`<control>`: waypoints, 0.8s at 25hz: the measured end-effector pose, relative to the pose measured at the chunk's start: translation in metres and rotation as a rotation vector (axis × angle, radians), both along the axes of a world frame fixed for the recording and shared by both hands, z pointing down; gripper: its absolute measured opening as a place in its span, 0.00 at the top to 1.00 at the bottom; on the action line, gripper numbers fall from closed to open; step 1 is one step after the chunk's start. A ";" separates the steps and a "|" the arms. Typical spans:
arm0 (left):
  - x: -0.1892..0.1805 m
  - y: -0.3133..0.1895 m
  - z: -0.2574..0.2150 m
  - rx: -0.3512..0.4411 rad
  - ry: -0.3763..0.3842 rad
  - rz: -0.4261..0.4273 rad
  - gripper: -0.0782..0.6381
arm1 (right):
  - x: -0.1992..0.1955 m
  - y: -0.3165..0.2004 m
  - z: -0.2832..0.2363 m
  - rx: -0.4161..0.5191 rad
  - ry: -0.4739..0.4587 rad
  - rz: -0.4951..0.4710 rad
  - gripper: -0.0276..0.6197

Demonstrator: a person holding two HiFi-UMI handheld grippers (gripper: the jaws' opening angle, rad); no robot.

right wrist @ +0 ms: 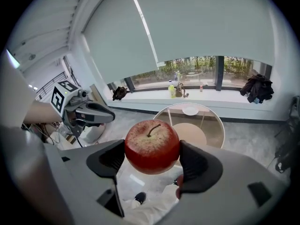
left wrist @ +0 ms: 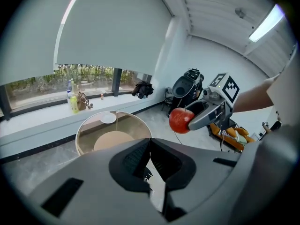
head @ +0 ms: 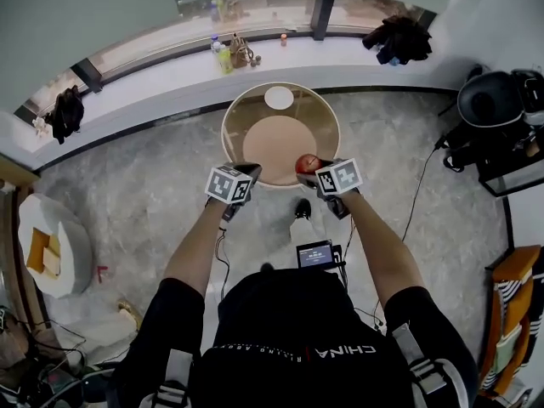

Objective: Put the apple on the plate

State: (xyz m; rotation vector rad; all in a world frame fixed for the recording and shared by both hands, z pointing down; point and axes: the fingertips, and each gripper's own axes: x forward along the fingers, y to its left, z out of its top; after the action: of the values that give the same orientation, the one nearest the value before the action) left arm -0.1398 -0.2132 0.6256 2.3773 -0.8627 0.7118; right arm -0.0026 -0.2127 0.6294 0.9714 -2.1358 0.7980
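Apple [right wrist: 152, 146] red, stem up, clamped between jaws of our right gripper [right wrist: 153, 159], held in air over near edge of round glass table [head: 226, 134]. We judge grasp done, carry step in hand. Plate [head: 279, 98] small, white, bare, on far side of tabletop, well apart from apple. Our left gripper [left wrist: 150, 159] beside right one, jaws pressed together on nothing. Next move, we reckon: reach right gripper forward across table, lower apple onto plate centre, then part jaws; fruit may roll if released high.
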 end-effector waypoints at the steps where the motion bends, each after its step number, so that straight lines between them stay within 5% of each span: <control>1: 0.005 -0.014 0.002 0.001 0.002 -0.002 0.87 | 0.003 -0.015 0.005 -0.002 -0.003 -0.006 0.38; 10: 0.061 -0.178 -0.013 0.001 -0.065 -0.050 0.87 | 0.058 -0.185 -0.004 0.009 -0.016 -0.067 0.38; 14: 0.081 -0.238 -0.024 0.073 -0.132 -0.079 0.87 | 0.076 -0.244 -0.008 0.016 -0.023 -0.102 0.38; 20: 0.088 -0.288 -0.025 0.088 -0.200 -0.097 0.87 | 0.077 -0.305 -0.008 0.007 -0.046 -0.133 0.38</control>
State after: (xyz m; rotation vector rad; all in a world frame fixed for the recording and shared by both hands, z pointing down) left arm -0.0520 -0.5016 0.6007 2.3497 -1.1063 0.9005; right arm 0.0748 -0.5180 0.6218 0.8118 -2.2184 0.7548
